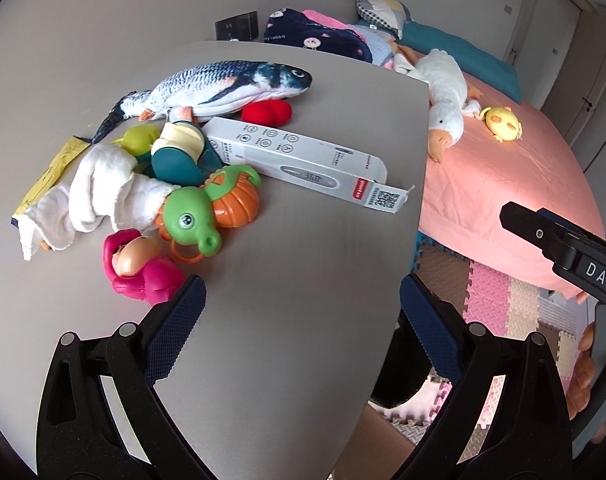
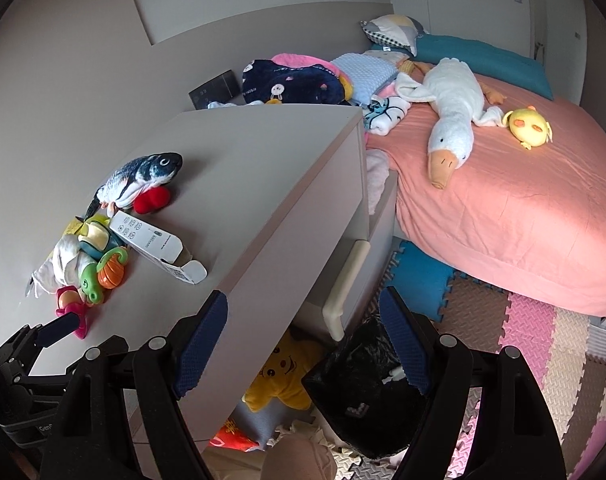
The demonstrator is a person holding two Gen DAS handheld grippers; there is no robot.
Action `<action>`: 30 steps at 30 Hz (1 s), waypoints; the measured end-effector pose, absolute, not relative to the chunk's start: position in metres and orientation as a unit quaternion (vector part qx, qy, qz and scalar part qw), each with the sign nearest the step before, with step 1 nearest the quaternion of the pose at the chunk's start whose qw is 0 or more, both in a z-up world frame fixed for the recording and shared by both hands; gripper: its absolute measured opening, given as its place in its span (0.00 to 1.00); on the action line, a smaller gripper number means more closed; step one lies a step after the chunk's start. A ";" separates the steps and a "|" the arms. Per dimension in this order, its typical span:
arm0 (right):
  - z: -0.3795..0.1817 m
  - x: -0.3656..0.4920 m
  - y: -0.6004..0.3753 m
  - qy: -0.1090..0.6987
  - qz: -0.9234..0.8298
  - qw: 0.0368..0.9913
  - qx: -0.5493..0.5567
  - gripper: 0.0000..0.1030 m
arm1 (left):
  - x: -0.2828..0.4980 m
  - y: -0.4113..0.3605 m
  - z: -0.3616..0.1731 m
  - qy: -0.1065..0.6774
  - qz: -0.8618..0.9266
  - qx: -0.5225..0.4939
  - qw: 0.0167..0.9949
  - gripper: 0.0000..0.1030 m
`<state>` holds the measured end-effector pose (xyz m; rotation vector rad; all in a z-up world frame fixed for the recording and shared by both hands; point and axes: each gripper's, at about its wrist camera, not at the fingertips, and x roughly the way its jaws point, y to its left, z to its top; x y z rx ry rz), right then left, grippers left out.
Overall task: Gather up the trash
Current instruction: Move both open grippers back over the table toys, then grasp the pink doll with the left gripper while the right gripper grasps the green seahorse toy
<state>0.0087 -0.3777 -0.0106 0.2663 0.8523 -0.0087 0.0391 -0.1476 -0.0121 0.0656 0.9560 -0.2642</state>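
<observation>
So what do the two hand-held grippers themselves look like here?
Both the left hand-held gripper and the right hand-held gripper have black plastic linkages with silver rivets and dark blue, textured pads. The right one's body carries a white "DAS" label.

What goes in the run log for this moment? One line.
left gripper: open, empty, over dresser top | right gripper: open, empty, above black trash bag | thermometer box: untouched on dresser

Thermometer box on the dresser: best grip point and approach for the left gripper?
Grip the thermometer box across its narrow width, near the open-flap end. That end lies on bare dresser top, nearest the open left gripper; the far end is crowded by toys. Probably come from above, jaws straddling the long sides.
</observation>
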 end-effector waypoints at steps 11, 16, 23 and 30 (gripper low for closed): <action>-0.009 0.026 -0.336 0.420 0.026 0.902 0.097 0.76 | 0.047 -0.093 -0.005 0.447 -0.094 -0.013 0.889 0.92; -0.008 0.030 -0.320 0.421 0.042 0.902 0.087 0.76 | 0.042 -0.072 0.001 0.437 -0.092 -0.014 0.895 0.92; -0.012 0.038 -0.295 0.427 0.067 0.898 0.077 0.76 | 0.053 -0.043 -0.006 0.437 -0.051 0.000 0.898 0.92; -0.012 0.045 -0.273 0.430 0.085 0.896 0.072 0.76 | 0.070 -0.035 -0.026 0.451 -0.047 0.012 0.891 0.81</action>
